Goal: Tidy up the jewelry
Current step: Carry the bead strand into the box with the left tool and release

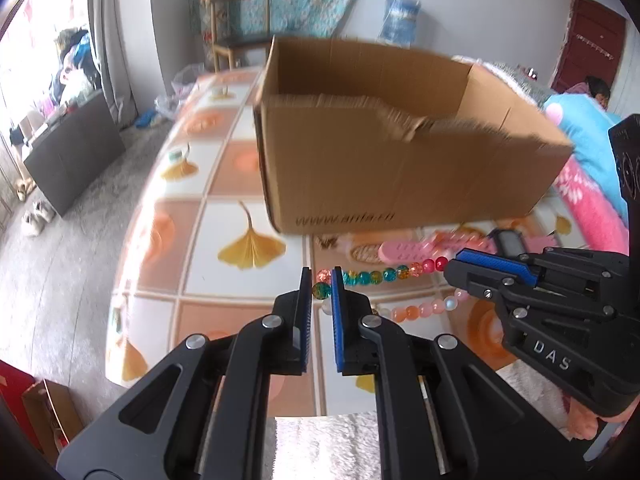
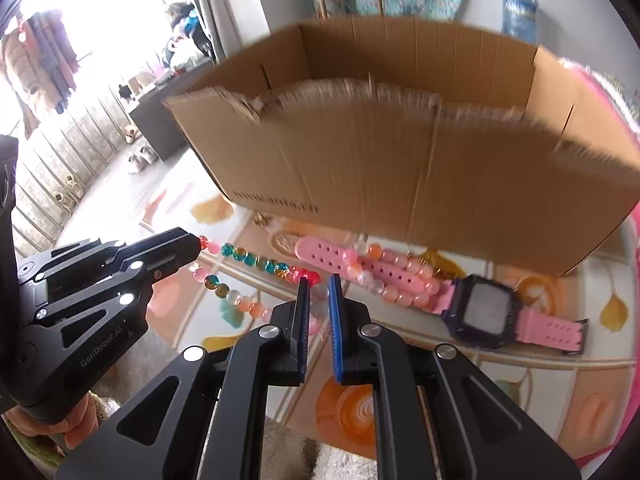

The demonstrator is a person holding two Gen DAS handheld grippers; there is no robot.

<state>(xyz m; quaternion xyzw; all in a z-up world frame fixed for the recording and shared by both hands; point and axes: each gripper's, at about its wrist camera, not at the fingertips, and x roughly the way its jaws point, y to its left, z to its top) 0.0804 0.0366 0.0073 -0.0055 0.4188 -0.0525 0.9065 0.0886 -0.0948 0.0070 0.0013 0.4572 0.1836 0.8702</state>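
While both grippers hold the strand: nothing is seen inside the box yet, so by my reading the sorting has barely begun.
Left gripper [image 1: 320,282]: nearest in its own view, fingers drawn close and pinching the left end of the bead necklace [image 1: 376,277].
Right gripper [image 2: 317,290]: pressed nearly together on the necklace's right end, a pale bead between its blue pads; no earlier view to compare.
Bead necklace: stretched between the two grippers over the tablecloth [image 1: 224,240], a second run of pink and white beads sagging just below the coloured run.
Pink watch [image 2: 482,308]: lying flat to the right, just beyond the strand, untouched; more pink beads rest on its strap.
Cardboard box [image 1: 400,168]: open-topped, farther back, its torn near wall standing above the jewelry.
Left to do: likely carry the necklace over that wall, then the watch.
Room: open tabletop on the left; table edge falls away far left; the box's ragged rim could snag the beads.
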